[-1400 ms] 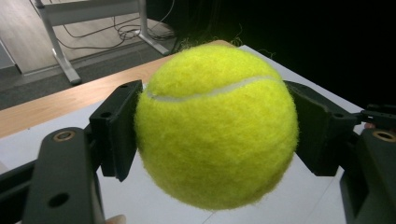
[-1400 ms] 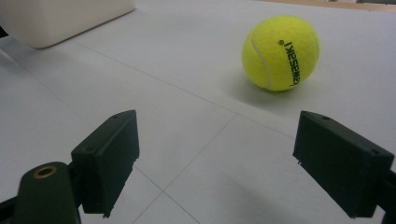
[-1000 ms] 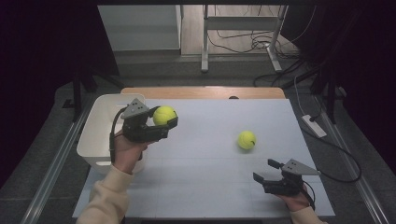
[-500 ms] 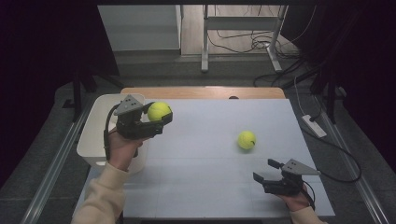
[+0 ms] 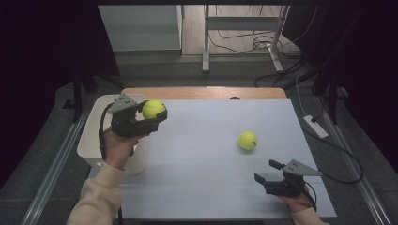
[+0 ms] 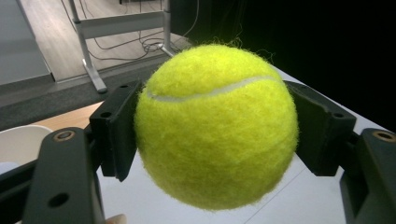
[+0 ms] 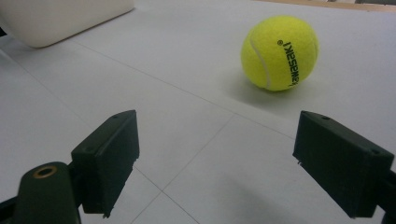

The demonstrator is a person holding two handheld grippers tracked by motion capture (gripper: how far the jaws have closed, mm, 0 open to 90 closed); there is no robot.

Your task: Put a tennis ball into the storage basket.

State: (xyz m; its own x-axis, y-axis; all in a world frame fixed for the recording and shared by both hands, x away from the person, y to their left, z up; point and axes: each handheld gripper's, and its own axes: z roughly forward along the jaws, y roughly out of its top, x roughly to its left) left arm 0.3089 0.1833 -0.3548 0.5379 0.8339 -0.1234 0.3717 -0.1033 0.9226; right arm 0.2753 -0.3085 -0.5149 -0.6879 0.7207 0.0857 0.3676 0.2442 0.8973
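My left gripper (image 5: pixel 152 112) is shut on a yellow tennis ball (image 5: pixel 153 108), held in the air over the right rim of the white bin (image 5: pixel 94 140). In the left gripper view the ball (image 6: pixel 217 126) sits squeezed between both black pads (image 6: pixel 116 128). A second tennis ball (image 5: pixel 248 140), printed with dark lettering, rests on the white table right of centre. My right gripper (image 5: pixel 268 172) stands open near the table's front right, nothing between its fingers. In the right gripper view that ball (image 7: pixel 280 52) lies ahead of the open jaws.
The white bin (image 7: pixel 60 16) stands at the table's left edge. A wooden strip (image 5: pixel 204 92) runs along the table's far edge. Metal table legs and cables (image 5: pixel 244 42) lie on the floor beyond. A white power strip (image 5: pixel 315 125) sits off the right side.
My left gripper has carried its ball slightly left and away, toward the bin. The right gripper and the loose ball have stayed where they were.
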